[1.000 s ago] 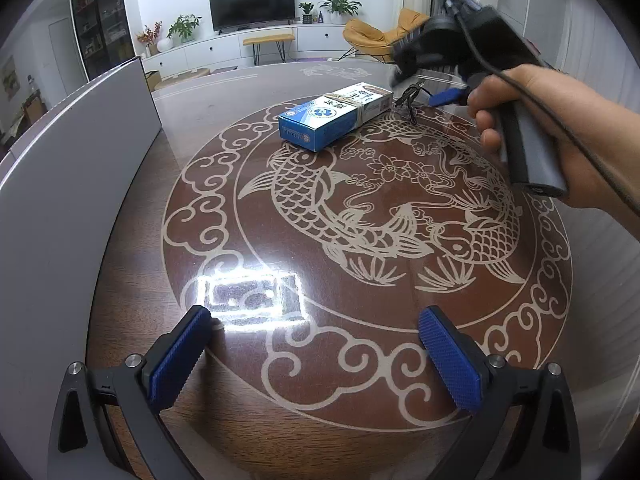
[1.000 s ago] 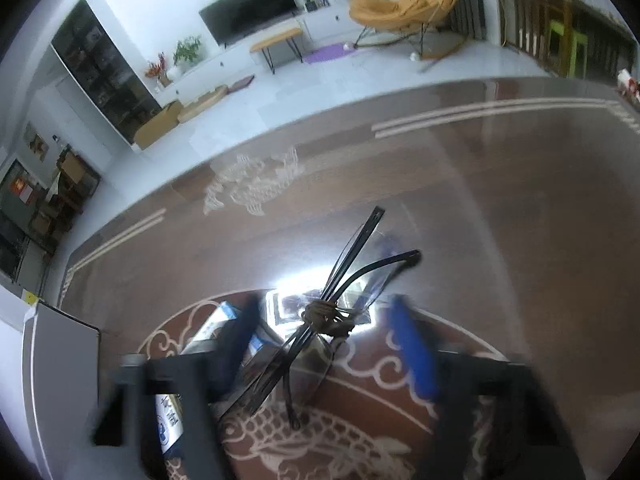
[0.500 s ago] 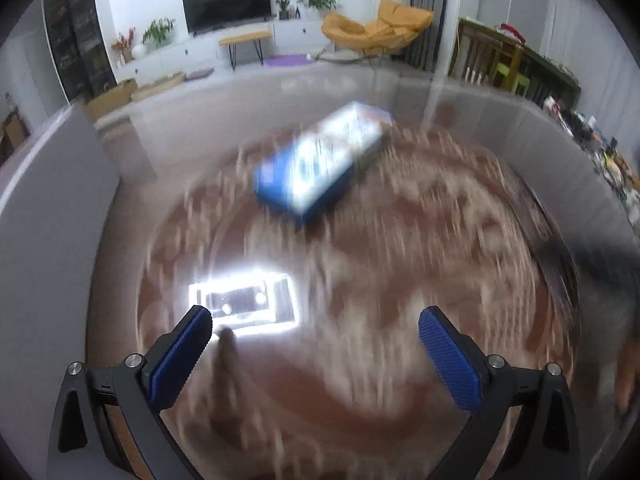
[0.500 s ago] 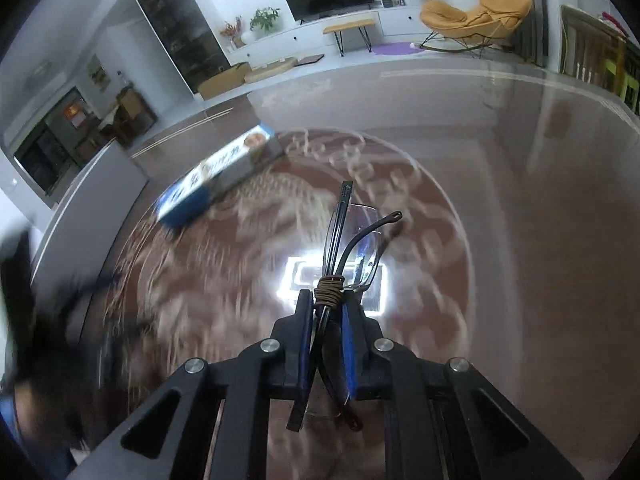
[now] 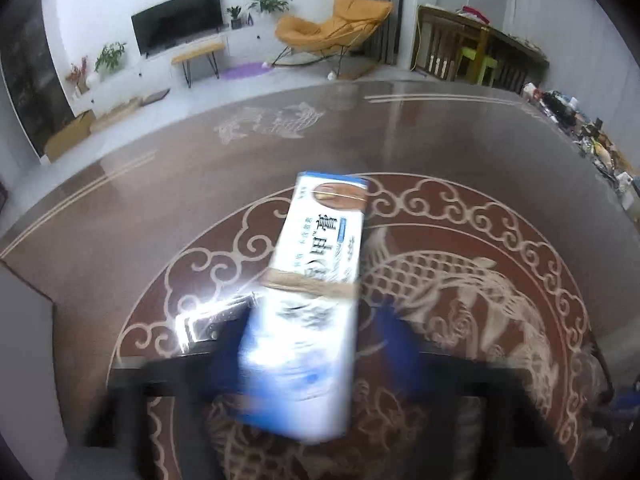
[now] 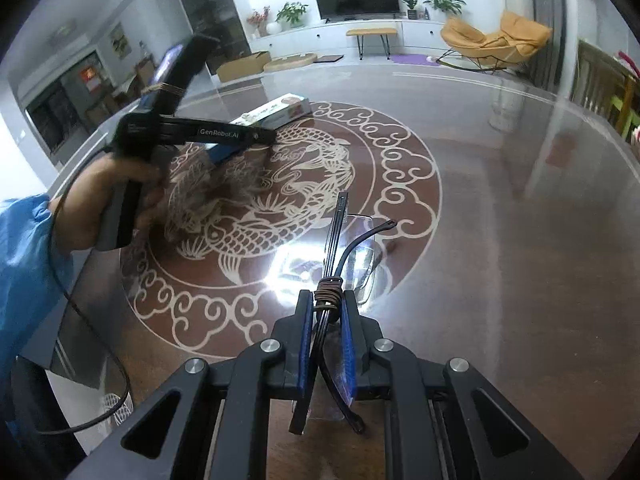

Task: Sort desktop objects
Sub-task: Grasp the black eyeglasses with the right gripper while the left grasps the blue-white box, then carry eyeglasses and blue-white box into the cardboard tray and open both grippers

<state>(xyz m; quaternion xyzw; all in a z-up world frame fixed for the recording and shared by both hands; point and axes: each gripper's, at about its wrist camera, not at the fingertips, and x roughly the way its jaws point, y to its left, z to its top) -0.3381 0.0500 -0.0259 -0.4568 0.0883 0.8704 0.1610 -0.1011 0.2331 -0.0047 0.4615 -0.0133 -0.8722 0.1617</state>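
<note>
Both grippers loaded over the table (image 6: 500, 208).
Left gripper (image 5: 304, 344) clamped on box (image 5: 316, 248), long axis running far; right gripper (image 6: 326, 344) pinching folded glasses (image 6: 340, 256).

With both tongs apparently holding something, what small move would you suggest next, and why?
Probably lift the left tongs a little. Their blurred blue pads sit on either side of the blue-and-white box, which still lies along the table. The right tongs already pinch the folded glasses, so a small lift would test the box grip.

Left gripper (image 5: 308, 356) fingers smearing into blur; box (image 5: 316, 280) near end blurring, its small print unreadable.
</note>
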